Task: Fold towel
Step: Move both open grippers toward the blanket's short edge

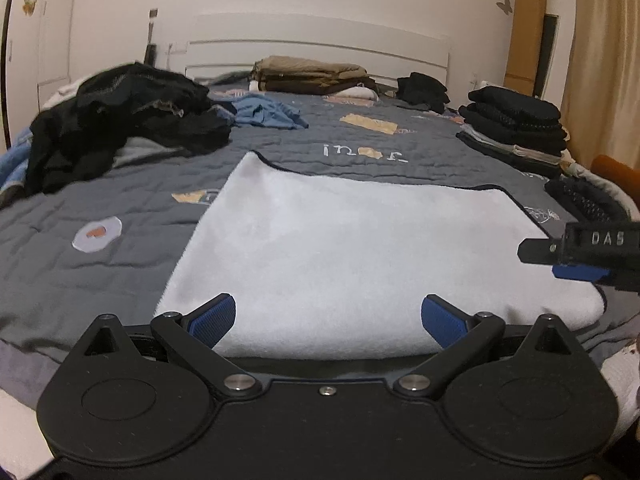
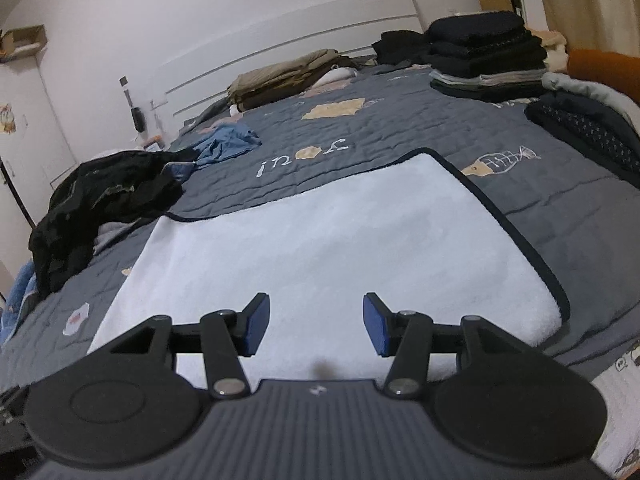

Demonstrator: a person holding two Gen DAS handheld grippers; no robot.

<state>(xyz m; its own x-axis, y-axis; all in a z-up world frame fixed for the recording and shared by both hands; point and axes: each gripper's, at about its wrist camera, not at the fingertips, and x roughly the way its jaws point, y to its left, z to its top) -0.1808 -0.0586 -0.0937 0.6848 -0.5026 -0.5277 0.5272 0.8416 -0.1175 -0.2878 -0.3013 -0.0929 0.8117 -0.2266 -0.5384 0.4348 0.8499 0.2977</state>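
Blue-padded fingers fill the bottom of both views. Across the lower frame of the left wrist view, the left gripper (image 1: 328,320) is spread wide, empty, over the near rounded fold of the white towel (image 1: 352,240). At that frame's right edge, the right gripper (image 1: 576,260) pokes in; its own view shows the right gripper (image 2: 316,324) likewise spread and holding nothing. Centre frame, the towel lies flat on the grey quilt (image 1: 100,208), apparently folded once already. A likely risk: pinching only the top layer at this fold, so the layers separate and skew; snagging the quilt beneath is another.
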